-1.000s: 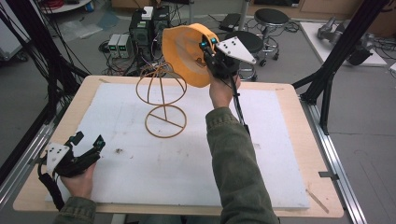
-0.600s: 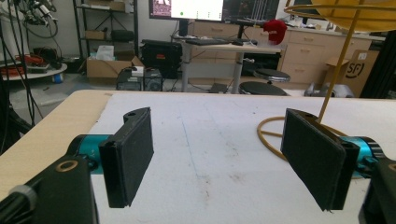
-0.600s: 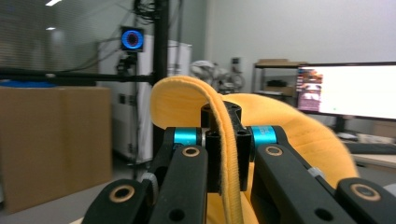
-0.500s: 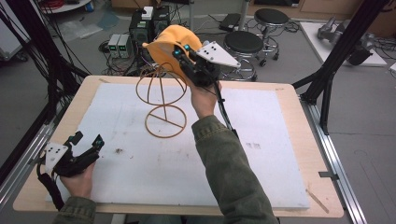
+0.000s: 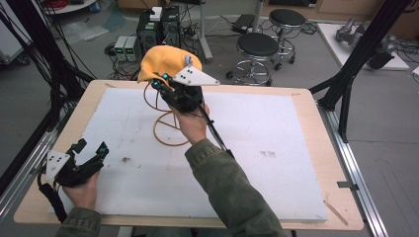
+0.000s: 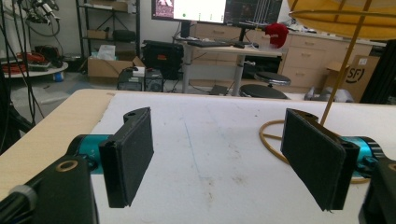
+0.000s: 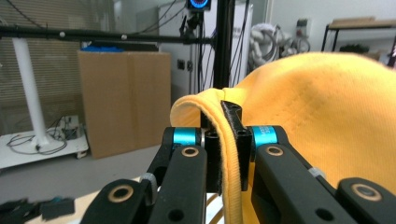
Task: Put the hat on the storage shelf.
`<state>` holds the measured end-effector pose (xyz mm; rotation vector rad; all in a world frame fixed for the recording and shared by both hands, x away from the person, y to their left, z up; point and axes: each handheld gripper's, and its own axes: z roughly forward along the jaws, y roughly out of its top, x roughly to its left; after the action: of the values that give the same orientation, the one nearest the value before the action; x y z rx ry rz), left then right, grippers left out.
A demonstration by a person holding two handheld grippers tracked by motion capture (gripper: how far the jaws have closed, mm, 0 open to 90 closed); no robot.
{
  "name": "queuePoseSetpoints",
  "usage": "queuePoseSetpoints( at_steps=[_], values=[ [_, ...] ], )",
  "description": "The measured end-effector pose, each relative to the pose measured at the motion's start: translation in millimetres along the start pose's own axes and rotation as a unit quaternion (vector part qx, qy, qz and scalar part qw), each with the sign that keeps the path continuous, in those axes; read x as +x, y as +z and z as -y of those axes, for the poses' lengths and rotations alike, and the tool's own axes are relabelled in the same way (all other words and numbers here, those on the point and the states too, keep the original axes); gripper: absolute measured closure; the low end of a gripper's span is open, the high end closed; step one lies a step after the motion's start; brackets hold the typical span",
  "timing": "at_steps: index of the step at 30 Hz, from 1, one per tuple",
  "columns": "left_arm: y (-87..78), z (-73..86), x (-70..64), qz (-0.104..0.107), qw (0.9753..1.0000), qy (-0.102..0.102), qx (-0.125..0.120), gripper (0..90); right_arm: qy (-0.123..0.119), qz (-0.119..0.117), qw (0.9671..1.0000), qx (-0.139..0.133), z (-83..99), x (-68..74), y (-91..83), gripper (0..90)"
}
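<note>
Cap (image 5: 165, 61) (still pinched) now over stand (image 5: 168, 129).

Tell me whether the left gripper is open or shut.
Open. In the left gripper view, the left gripper has its two black jaws wide apart with bare white table between them, holding nothing.

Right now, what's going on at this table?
A person works with tongs in each hand. The right tongs are shut on the edge of a yellow cap, holding it over the top of a wire stand on the white mat. The left tongs rest open near the mat's corner, holding nothing.
</note>
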<state>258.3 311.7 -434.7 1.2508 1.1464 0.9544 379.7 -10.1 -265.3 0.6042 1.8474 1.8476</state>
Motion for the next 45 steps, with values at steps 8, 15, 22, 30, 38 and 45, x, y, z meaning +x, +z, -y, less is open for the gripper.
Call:
queuePoseSetpoints(
  at_steps=[8,15,22,30,38,45],
  values=[
    [0.9,0.3,0.0,0.001,1.0000,-0.001,0.001,25.5,0.019,-0.015,0.9994,0.025,24.1,5.1,3.6,86.7],
    [1.1,0.5,0.1,0.001,1.0000,-0.004,0.003,25.5,0.027,-0.021,0.9988,0.035,36.4,7.2,2.2,86.0],
    [1.9,1.3,-1.5,0.001,1.0000,-0.003,0.007,25.8,0.032,-0.031,0.9978,0.049,49.7,9.6,4.1,85.5],
    [3.0,1.6,-0.8,0.003,0.9999,-0.009,0.008,25.9,0.016,-0.027,0.9981,0.053,56.0,13.9,3.1,77.1],
    [3.1,2.0,1.3,0.002,0.9998,-0.017,0.008,26.0,-0.035,0.009,0.9981,0.050,52.5,24.8,-0.2,56.0],
    [3.3,2.3,1.0,-0.001,0.9998,-0.019,0.011,26.0,-0.037,-0.012,0.9982,0.046,44.6,26.4,-10.7,15.1]
  ],
)
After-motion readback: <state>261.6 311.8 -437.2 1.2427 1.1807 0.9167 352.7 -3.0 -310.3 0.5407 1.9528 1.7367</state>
